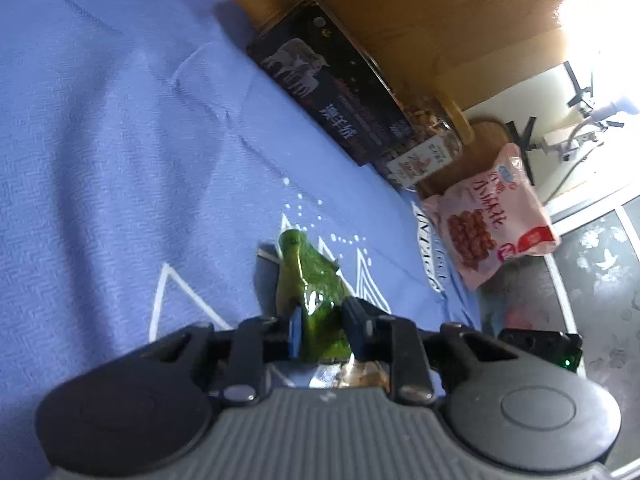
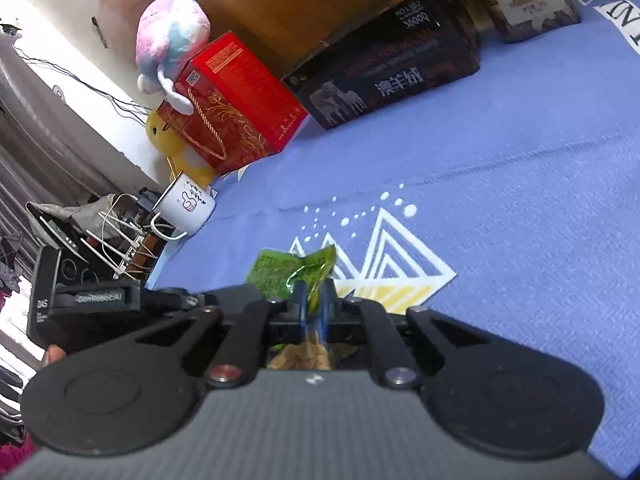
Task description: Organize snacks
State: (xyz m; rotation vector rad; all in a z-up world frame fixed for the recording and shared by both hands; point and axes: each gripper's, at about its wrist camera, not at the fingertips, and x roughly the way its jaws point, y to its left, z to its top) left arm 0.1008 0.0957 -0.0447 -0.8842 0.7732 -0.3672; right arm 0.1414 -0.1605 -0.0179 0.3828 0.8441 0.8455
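Green foil sat pinched in both grippers: the left gripper (image 1: 322,330) was closed on a green snack packet (image 1: 310,280), and the right gripper (image 2: 314,304) was clamped shut on another green snack packet (image 2: 296,270), each held low over the blue cloth (image 1: 100,140). Whether these were two ends of one packet or two packets, I could not tell.

Done well, the step probably called for carrying each packet by its crimped edge without crushing the contents, then setting it beside the other snacks along the wooden headboard.

Counted left to right in the left view: one dark box (image 1: 324,92), one jar of nuts (image 1: 428,140), one pink snack bag (image 1: 488,220). The right view added one plush toy (image 2: 172,32), one red box (image 2: 236,100) and one white mug (image 2: 188,200).
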